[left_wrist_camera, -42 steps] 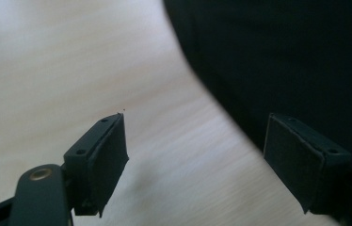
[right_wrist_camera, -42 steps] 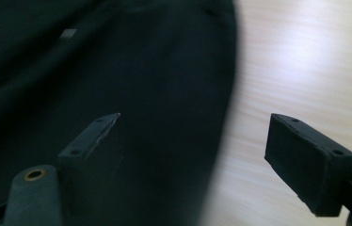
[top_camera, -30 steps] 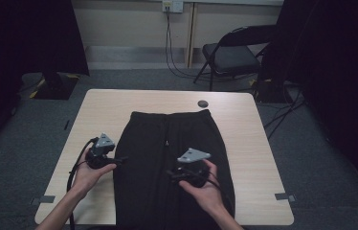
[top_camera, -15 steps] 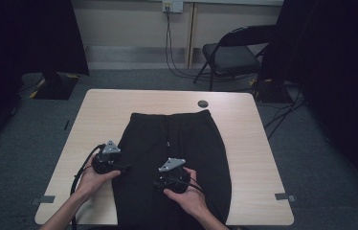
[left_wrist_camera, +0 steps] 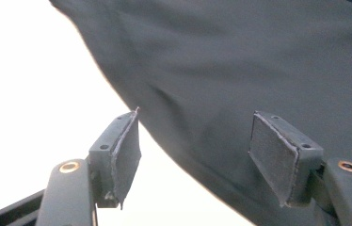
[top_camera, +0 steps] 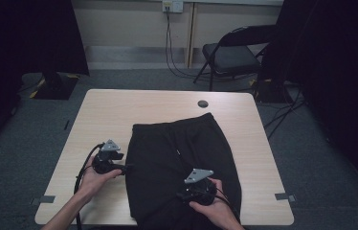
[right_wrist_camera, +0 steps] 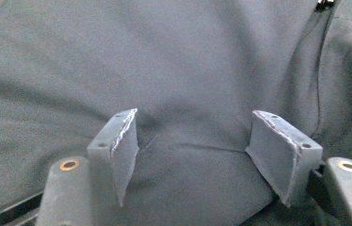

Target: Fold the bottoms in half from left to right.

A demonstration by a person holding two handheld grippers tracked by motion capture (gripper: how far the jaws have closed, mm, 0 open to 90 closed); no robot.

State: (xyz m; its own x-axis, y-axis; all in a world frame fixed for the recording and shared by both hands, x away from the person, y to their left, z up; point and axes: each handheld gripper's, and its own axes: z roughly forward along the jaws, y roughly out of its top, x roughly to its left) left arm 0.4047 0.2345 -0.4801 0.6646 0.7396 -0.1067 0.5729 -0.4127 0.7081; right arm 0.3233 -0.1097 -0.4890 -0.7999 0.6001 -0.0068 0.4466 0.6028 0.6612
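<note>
A black garment (top_camera: 182,153) lies flat on the light wooden table (top_camera: 119,110), its waistband toward the far side. My left gripper (top_camera: 122,167) sits low on the table at the garment's left edge. In the left gripper view, the left gripper (left_wrist_camera: 195,141) straddles that edge (left_wrist_camera: 221,117); its jaws have just been closing, and the pads (left_wrist_camera: 273,150) stand clear of the cloth. My right gripper (top_camera: 186,191) rests over the garment's near part. In the right gripper view, the right gripper (right_wrist_camera: 193,141) is open over a small crease in the fabric (right_wrist_camera: 188,94), after narrowing a little.
A round black cable grommet (top_camera: 203,103) sits near the table's far edge. A folding chair (top_camera: 234,52) and floor cables stand behind the table. Tape marks (top_camera: 283,196) lie on the near corners. Bare tabletop runs along both sides of the garment.
The right gripper swung left, then came back right, lower and nearer the table's front edge over the garment. The left gripper crept slightly toward the garment's left edge.
</note>
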